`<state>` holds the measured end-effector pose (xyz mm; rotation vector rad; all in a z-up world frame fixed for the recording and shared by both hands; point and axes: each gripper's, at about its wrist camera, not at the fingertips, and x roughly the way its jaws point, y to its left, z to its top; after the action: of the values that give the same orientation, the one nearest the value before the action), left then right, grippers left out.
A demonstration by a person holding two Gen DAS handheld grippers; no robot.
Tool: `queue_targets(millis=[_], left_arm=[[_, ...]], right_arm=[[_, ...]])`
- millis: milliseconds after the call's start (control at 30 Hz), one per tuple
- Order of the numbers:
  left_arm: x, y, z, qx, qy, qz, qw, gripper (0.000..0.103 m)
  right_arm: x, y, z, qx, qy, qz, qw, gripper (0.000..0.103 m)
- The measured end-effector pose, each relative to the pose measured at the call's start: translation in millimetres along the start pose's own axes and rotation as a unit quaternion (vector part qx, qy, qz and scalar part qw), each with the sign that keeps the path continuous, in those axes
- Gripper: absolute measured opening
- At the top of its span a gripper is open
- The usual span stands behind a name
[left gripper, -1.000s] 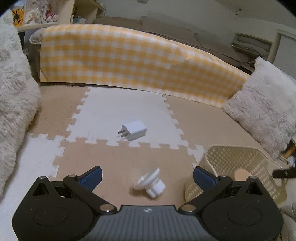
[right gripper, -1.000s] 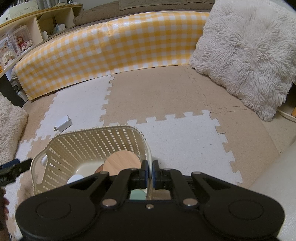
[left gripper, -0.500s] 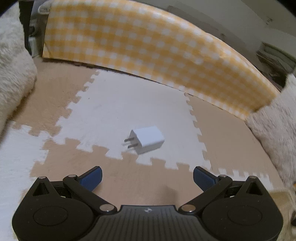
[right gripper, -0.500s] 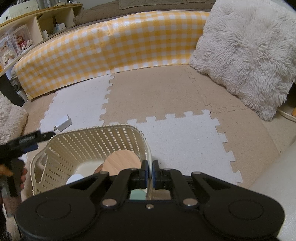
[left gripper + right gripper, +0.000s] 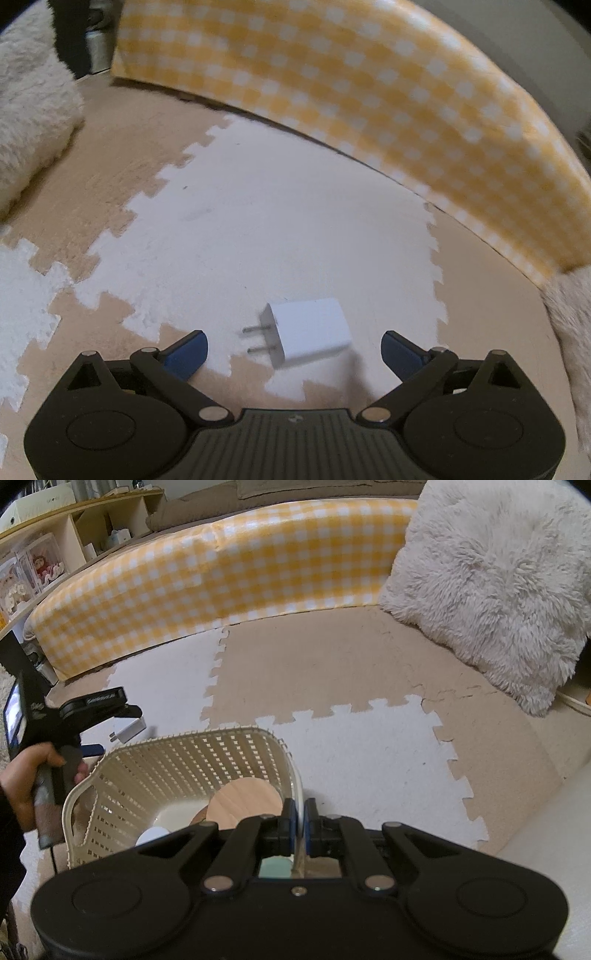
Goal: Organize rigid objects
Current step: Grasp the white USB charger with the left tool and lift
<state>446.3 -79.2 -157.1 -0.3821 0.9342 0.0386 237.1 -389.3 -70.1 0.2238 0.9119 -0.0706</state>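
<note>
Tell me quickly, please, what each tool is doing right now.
Left tool: open, holding nothing; the charger lies between its fingers, untouched.
Right tool: closed on the basket rim.

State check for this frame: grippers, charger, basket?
Left gripper: open, nothing held, pointed at the charger.
Right gripper: shut on the basket rim.
Charger: lying flat on the white mat, prongs left, untouched.
Basket: upright, holding a wooden disc and other items.

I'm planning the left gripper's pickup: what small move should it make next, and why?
Probably ease the left gripper down around the white charger, then close. Its jaws stand open with the charger between them, untouched on the mat, while the right gripper pinches the basket rim.
</note>
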Motion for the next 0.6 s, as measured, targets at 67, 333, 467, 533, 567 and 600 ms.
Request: queue_targets(millis=[67, 333, 467, 533, 567, 600], left_arm=[[5, -5, 4, 0.004, 0.001, 0.015, 0.9999, 0.099], [11, -26, 5, 0.065, -0.006, 0.082, 0.9945, 0.079], [8, -26, 2, 0.083, -0.01, 0.07, 0.994, 0.067], [6, -25, 0, 0.087, -0.011, 0.063, 0.9941, 0.067], [4, -23, -1, 0.088, -0.011, 0.061, 0.9942, 0.066], [2, -21, -2, 0.086, -0.012, 0.06, 0.9944, 0.066]], right_arm=[[1, 0, 0, 0.002, 0.0, 0.001, 1.0, 0.005], [3, -1, 1, 0.007, 0.0, 0.008, 1.0, 0.005], [2, -2, 1, 0.007, -0.001, 0.008, 1.0, 0.005], [2, -2, 1, 0.007, -0.001, 0.008, 1.0, 0.005], [2, -2, 1, 0.007, -0.001, 0.008, 1.0, 0.005], [2, -2, 1, 0.007, -0.001, 0.008, 1.0, 0.005]])
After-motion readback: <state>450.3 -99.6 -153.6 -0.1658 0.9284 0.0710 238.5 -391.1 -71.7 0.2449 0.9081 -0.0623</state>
